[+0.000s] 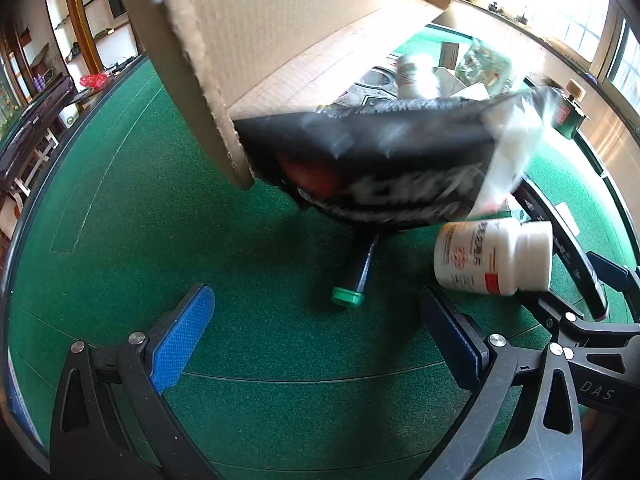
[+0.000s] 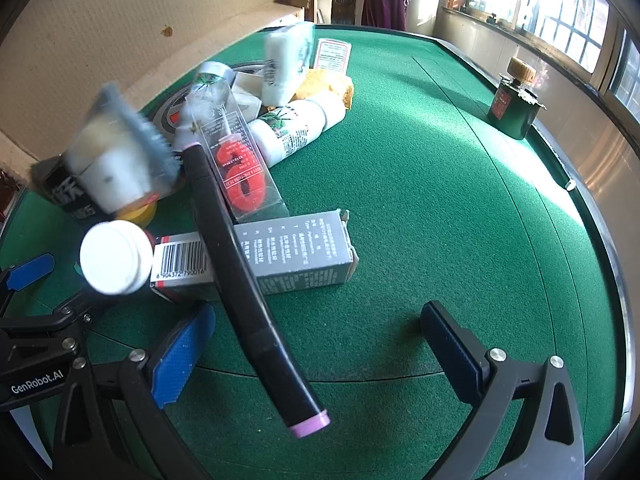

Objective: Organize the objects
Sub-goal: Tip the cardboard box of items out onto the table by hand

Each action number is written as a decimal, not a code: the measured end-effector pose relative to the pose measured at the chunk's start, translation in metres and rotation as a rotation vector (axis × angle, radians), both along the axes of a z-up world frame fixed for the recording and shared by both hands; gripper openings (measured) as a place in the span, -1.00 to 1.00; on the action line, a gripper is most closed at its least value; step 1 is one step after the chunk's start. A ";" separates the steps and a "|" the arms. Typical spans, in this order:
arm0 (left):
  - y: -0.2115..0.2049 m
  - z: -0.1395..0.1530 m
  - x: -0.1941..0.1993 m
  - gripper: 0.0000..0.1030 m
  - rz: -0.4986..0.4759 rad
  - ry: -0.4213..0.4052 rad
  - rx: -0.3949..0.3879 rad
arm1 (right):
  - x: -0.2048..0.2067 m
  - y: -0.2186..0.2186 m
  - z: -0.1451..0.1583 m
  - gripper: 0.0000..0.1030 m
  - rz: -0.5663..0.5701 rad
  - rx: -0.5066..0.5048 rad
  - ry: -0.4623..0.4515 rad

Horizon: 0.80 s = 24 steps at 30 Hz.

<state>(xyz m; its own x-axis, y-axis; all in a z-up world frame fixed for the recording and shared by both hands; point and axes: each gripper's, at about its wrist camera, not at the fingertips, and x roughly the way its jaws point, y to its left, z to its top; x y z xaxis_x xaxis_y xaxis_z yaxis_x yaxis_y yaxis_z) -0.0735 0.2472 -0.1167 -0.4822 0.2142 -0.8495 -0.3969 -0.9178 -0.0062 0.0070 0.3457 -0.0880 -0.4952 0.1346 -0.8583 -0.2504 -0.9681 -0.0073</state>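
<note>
Only the left wrist view shows the cardboard box (image 1: 304, 32), tilted above the green table (image 1: 120, 208), with a blurred black packet (image 1: 384, 168) at its open mouth; whether the packet touches the box I cannot tell. The right wrist view alone shows the grey carton (image 2: 296, 256) lying flat, a clear pack with a red figure (image 2: 240, 168) above it, and a green bottle (image 2: 514, 104) well apart near the far rim. A black marker with pink cap (image 2: 240, 280) lies across the carton. A white pill bottle (image 1: 494, 256) lies just beside the left gripper (image 1: 316, 344), whose jaws stand apart, empty. The right gripper (image 2: 316, 344) likewise gapes, holding nothing. A green-capped marker (image 1: 356, 276) pokes from under the packet.
</note>
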 end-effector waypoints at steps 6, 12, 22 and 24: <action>0.000 0.000 0.000 1.00 0.000 0.000 0.000 | 0.000 0.000 0.000 1.00 -0.001 0.000 0.000; 0.000 -0.001 0.000 1.00 0.000 0.000 0.000 | -0.001 0.001 0.000 1.00 -0.001 0.000 -0.001; 0.000 -0.001 0.000 1.00 0.000 0.000 0.000 | -0.001 0.001 0.000 1.00 -0.002 0.000 -0.001; 0.000 -0.001 0.000 1.00 0.000 0.000 0.000 | -0.001 0.001 0.000 1.00 -0.002 0.000 -0.001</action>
<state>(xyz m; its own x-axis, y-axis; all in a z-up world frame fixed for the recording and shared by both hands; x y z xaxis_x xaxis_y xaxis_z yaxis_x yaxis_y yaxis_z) -0.0733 0.2475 -0.1175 -0.4820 0.2139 -0.8497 -0.3971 -0.9178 -0.0058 0.0057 0.3469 -0.0880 -0.4939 0.1360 -0.8588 -0.2524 -0.9676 -0.0081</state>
